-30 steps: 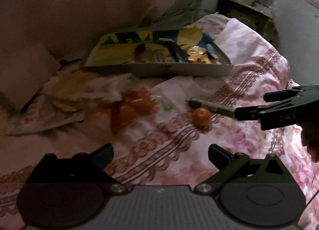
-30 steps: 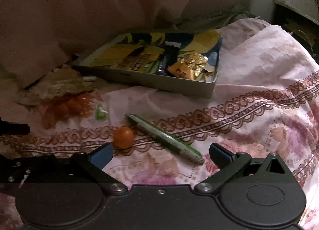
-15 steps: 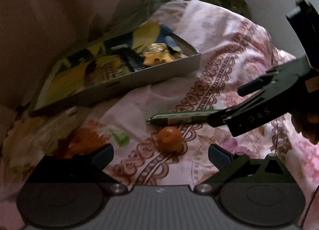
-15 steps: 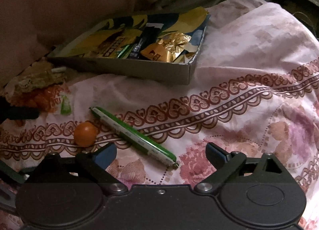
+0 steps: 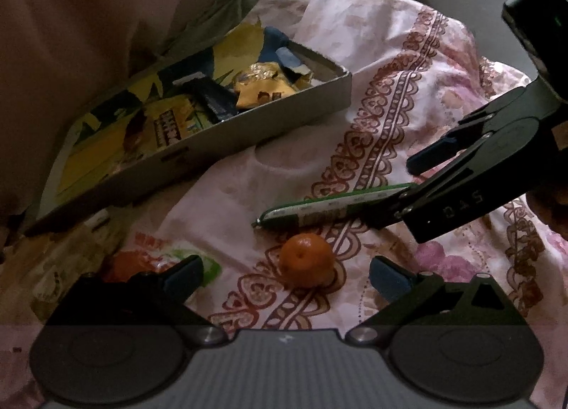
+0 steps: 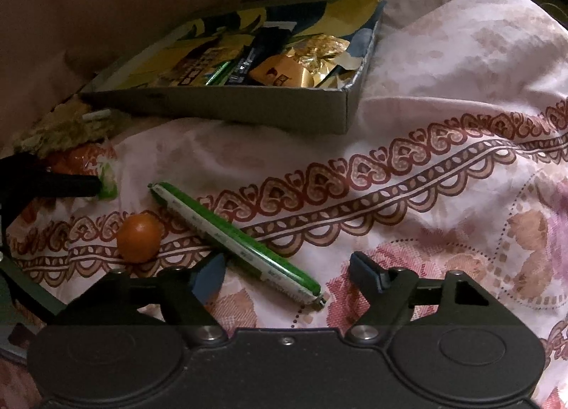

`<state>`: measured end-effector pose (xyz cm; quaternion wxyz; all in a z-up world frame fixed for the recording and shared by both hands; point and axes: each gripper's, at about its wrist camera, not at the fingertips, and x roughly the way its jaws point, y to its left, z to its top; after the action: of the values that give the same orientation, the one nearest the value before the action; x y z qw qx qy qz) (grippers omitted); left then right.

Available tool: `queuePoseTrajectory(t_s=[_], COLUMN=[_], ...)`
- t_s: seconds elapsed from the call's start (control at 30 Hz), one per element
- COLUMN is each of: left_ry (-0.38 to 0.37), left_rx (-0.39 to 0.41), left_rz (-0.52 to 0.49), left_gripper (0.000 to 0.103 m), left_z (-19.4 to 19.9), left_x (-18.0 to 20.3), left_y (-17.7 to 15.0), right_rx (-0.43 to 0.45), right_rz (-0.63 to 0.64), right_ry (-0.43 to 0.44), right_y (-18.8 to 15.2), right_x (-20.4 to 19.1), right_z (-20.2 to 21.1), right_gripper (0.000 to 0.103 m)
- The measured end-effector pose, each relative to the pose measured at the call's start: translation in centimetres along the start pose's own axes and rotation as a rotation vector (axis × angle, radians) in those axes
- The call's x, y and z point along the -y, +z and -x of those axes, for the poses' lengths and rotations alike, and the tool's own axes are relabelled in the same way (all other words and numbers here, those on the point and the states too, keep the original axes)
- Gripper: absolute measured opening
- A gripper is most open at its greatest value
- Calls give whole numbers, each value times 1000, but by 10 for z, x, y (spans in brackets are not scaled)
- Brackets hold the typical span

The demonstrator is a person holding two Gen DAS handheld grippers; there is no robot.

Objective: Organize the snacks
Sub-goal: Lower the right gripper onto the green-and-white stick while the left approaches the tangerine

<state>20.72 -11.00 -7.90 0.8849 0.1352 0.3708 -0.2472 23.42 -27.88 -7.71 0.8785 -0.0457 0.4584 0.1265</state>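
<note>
Green snack stick (image 6: 234,240) lies between the right gripper's (image 6: 287,276) closing, still-apart jaws.

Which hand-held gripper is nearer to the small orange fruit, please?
Left. The left hand-held gripper brackets the orange fruit with open jaws; the right hand-held gripper, jaws closing, straddles the green sausage stick beside it.

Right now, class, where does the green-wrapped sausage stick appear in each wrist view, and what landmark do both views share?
Left wrist view: the green-wrapped sausage stick lies right of centre, just above the small orange.
Right wrist view: it runs diagonally at lower centre, the orange to its left.
Shared landmark: the cardboard snack box behind both.
</note>
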Motion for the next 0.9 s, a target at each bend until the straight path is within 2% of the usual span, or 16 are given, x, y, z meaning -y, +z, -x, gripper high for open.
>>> queuePoseTrajectory(t_s=[0.17,0.3,0.63,0.83,0.9], left_ry=[-18,-34,-56,-63,-60], left_rx=[34,30,3,-6,-8], left_rz=[-31,-37,26,24,19], left_gripper=[96,83,56,38,37], left_z=[4,3,-2,-2,-2], left_x=[4,5,-3,1,4], left_y=[1,2,2,3,2], right_rx=[-7,-9,-9,-8,-8], right_rz=[21,21,30,27,30], right_ry=[10,30,28,30,29], right_y=[0,1,1,1,0], right_x=[-3,-6,-7,-6,-6], right_z=[0,-1,-2,-3,-3], right_gripper=[66,57,57,57,57])
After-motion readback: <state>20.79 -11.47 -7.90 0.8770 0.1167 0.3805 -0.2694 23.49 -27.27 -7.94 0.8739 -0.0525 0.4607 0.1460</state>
